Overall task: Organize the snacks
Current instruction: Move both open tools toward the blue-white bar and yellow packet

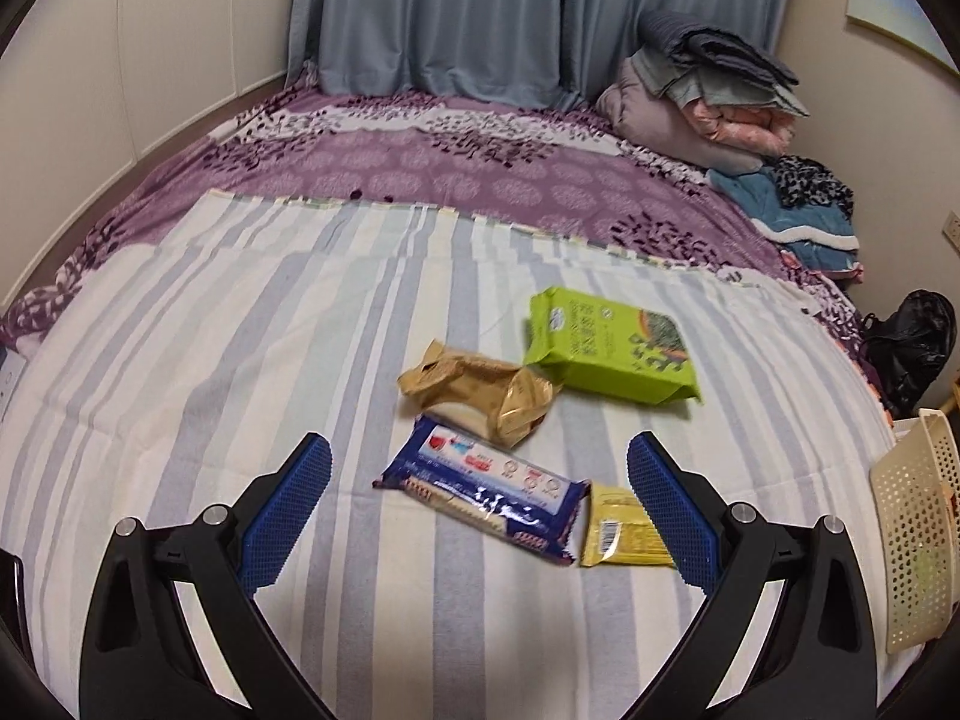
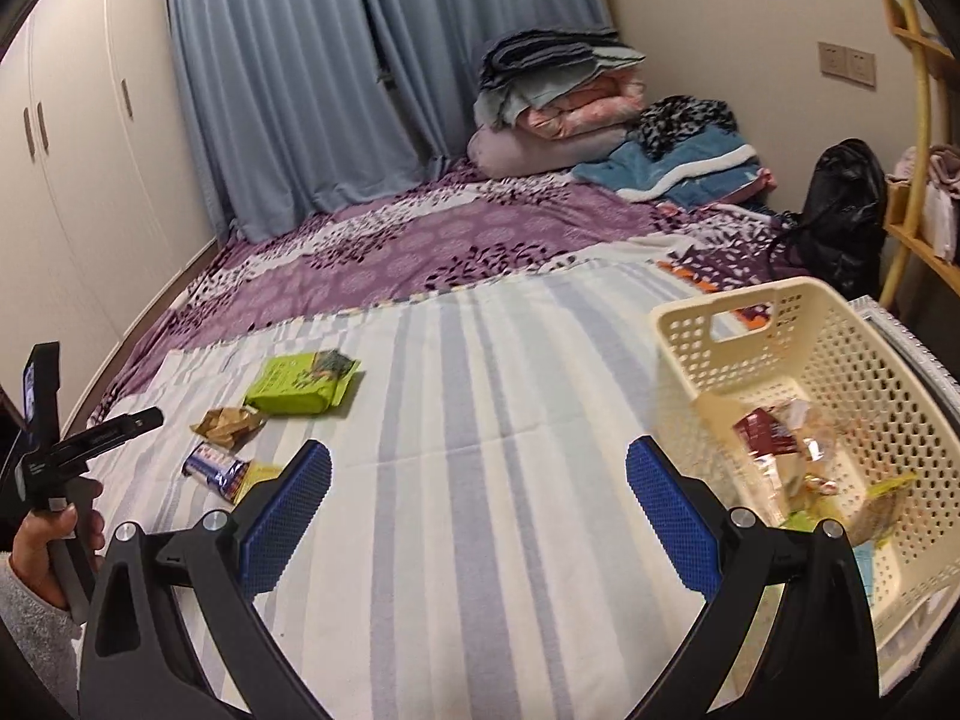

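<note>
Several snack packs lie on the striped sheet: a blue biscuit pack point(image 1: 485, 487), a small yellow packet point(image 1: 624, 534), a tan wrapper point(image 1: 477, 396) and a green pack point(image 1: 606, 348). My left gripper point(image 1: 480, 507) is open, its jaws either side of the blue pack and above it. The same packs show far left in the right wrist view: green pack point(image 2: 303, 384), tan wrapper point(image 2: 228, 423), blue pack point(image 2: 216, 471). My right gripper point(image 2: 479, 510) is open and empty over the sheet, left of a cream basket point(image 2: 708, 324) that holds several snacks.
The basket's edge point(image 1: 918, 540) shows at the right of the left wrist view. Folded bedding point(image 2: 558, 108) and clothes point(image 2: 678, 162) are piled at the far end of the bed. A black bag point(image 2: 843, 216) and a wooden rack point(image 2: 918, 138) stand at the right.
</note>
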